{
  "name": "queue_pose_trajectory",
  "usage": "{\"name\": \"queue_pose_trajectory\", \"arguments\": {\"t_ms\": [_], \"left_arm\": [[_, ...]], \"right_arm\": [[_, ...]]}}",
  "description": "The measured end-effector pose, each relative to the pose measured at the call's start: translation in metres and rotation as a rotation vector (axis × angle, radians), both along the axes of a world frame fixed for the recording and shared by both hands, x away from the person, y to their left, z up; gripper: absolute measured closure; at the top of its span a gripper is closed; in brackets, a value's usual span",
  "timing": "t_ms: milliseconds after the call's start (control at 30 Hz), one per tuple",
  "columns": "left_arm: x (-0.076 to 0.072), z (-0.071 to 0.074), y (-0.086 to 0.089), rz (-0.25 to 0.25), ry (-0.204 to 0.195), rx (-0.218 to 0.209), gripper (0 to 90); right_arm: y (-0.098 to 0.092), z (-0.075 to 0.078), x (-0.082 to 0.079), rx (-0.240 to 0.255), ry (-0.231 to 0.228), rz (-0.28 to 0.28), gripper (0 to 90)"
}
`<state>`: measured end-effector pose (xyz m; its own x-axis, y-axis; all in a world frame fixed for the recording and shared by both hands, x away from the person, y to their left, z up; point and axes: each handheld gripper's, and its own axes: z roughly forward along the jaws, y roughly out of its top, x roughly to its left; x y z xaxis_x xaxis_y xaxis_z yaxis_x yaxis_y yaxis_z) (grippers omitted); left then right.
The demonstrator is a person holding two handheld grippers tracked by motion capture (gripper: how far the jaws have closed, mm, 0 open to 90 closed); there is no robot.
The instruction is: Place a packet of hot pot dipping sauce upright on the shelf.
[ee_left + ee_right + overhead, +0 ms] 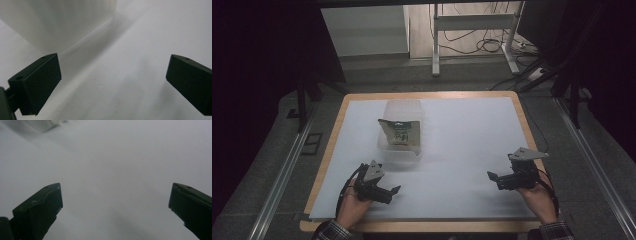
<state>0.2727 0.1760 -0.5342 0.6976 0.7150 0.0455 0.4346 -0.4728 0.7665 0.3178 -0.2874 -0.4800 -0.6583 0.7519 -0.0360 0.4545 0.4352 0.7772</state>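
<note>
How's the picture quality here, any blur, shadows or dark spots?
High view: sharp on the white table, surroundings nearly black, pouch print too small to read. Left gripper view: the clear container is soft and hazy, with a shadow along its base. Right gripper view: dim grey, faint shadow between the jaws.

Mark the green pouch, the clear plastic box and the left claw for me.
green pouch (400, 133), high view, middle of its printed face.
clear plastic box (403, 105), high view, bare far part of the box.
left claw (393, 193), high view, midway between its open tips.
</note>
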Motion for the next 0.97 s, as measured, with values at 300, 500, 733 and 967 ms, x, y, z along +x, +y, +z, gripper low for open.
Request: {"name": "queue_pose_trajectory", "arguments": {"t_ms": [300, 500, 733, 967], "left_arm": [[0.0, -0.001, -0.001, -0.003, 0.0, 0.007, 0.0], [0.0, -0.001, -0.001, -0.006, 0.004, 0.008, 0.0], [0.0, -0.002, -0.001, -0.008, 0.008, 0.018, 0.0], [0.001, -0.002, -0.002, -0.008, 0.009, 0.023, 0.0]], "right_arm": [[-0.013, -0.009, -0.001, -0.013, 0.021, -0.041, 0.0], [-0.021, -0.014, 0.0, -0.017, 0.034, -0.062, 0.0], [-0.028, -0.024, 0.004, -0.049, 0.072, -0.088, 0.0], [-0.027, -0.026, 0.005, -0.059, 0.085, -0.088, 0.0]]}}
